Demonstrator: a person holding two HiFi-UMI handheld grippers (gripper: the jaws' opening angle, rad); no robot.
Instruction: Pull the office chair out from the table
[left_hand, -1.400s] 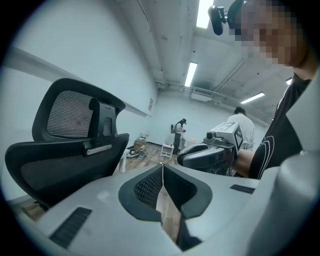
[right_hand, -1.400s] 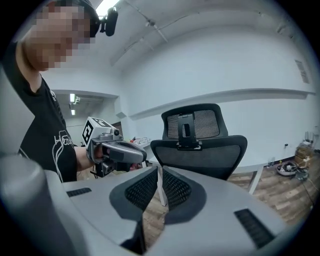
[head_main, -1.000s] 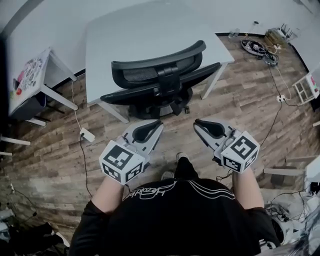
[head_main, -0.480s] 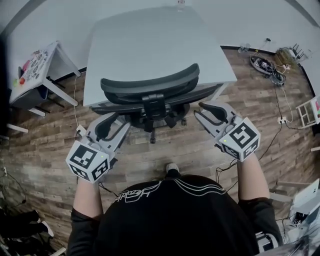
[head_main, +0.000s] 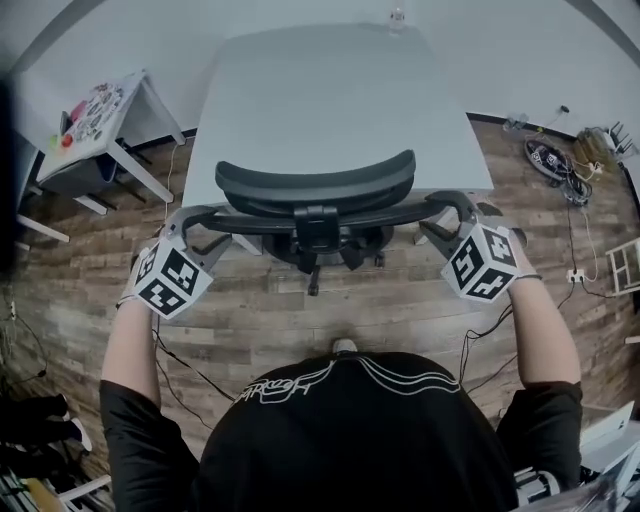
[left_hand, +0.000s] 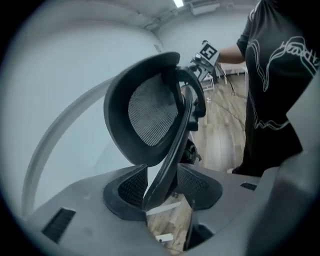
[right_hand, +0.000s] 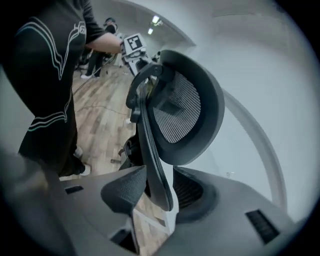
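Office chair (head_main: 315, 190) still tucked vs table (head_main: 330, 90), seat under the top, so pull not begun. Left gripper (head_main: 203, 228) & right gripper (head_main: 447, 222) sit at either end of its back frame (head_main: 250, 218). Both jaws opening w/ frame edge between, not clamped. Left to do: close both, drag chair back.

Head view: high, facing steeply down over person (head_main: 350, 430) onto office chair (head_main: 315, 190) and counter (head_main: 320, 90). Left gripper view: very near chair's left end, facing along backrest (left_hand: 150, 115), counter at frame left. Right gripper view: mirrored, from right end. All three share backrest, person, wood floor (head_main: 400, 310).
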